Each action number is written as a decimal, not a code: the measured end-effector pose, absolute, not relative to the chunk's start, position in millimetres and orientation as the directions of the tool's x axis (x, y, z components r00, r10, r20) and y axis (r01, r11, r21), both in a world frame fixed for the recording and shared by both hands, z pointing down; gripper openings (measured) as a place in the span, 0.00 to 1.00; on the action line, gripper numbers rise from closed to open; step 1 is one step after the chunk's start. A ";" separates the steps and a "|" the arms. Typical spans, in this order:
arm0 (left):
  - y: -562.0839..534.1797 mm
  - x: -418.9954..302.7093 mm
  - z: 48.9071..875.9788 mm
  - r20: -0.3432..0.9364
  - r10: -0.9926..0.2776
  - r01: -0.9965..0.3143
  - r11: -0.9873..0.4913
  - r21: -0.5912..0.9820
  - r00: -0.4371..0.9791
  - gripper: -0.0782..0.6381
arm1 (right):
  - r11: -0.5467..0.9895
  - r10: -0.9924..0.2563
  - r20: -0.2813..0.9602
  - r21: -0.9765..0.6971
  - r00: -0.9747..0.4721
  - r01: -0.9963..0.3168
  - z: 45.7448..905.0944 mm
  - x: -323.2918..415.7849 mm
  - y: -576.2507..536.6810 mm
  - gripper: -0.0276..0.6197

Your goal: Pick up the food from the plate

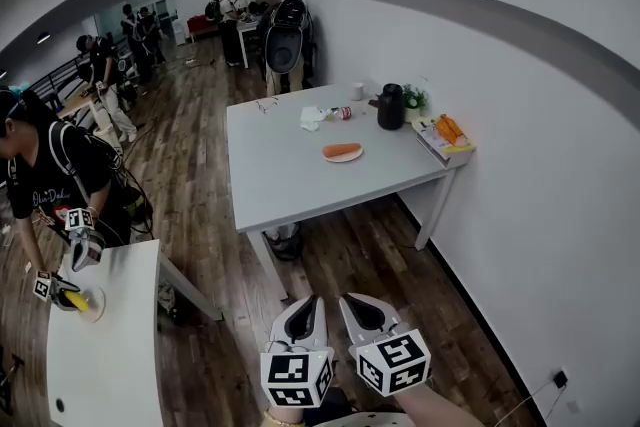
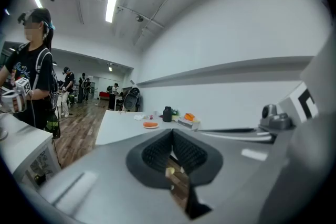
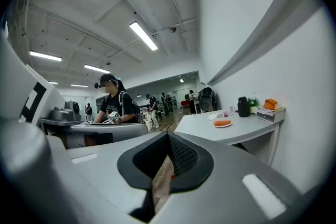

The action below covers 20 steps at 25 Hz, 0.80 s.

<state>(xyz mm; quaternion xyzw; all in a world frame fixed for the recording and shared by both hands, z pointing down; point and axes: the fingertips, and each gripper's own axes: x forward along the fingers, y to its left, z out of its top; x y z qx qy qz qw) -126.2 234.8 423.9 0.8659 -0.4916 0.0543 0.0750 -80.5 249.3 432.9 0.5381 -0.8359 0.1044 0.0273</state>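
Head view puts our two grippers well apart from the white rectangular table (image 1: 280,180), where the orange oblong piece of food (image 1: 341,150) lies on a small round white plate (image 1: 345,160) toward the table's far right, near a black jug (image 1: 390,106). Our left gripper (image 1: 308,303) and right gripper (image 1: 355,303) hang side by side near us above the brown wooden floor (image 1: 200,125). Each has its jaws pressed together with nothing between them.

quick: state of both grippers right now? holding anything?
Left gripper: closed, nothing between the jaws.
Right gripper: closed, nothing between the jaws.
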 end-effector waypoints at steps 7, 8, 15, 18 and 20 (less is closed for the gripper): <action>218.0 -93.8 428.6 0.196 -0.816 -0.839 -0.538 0.088 0.544 0.12 | 0.329 -0.918 0.175 -0.163 -0.356 -0.930 438.9 -40.6 235.8 0.04; 211.2 -89.0 429.7 0.198 -0.813 -0.836 -0.543 0.084 0.548 0.12 | 0.317 -0.922 0.177 -0.163 -0.344 -0.934 440.0 -34.8 230.4 0.04; 124.6 -50.6 439.9 0.185 -0.803 -0.824 -0.557 0.104 0.566 0.12 | 0.263 -0.939 0.194 -0.122 -0.283 -0.957 447.5 13.0 144.4 0.04; 81.3 -40.6 440.6 0.197 -0.796 -0.820 -0.560 0.117 0.572 0.12 | 0.256 -0.940 0.204 -0.118 -0.275 -0.960 447.0 22.1 105.1 0.04; 51.2 -34.1 438.6 0.200 -0.798 -0.822 -0.558 0.112 0.569 0.12 | 0.253 -0.939 0.210 -0.112 -0.272 -0.961 445.5 28.2 76.9 0.04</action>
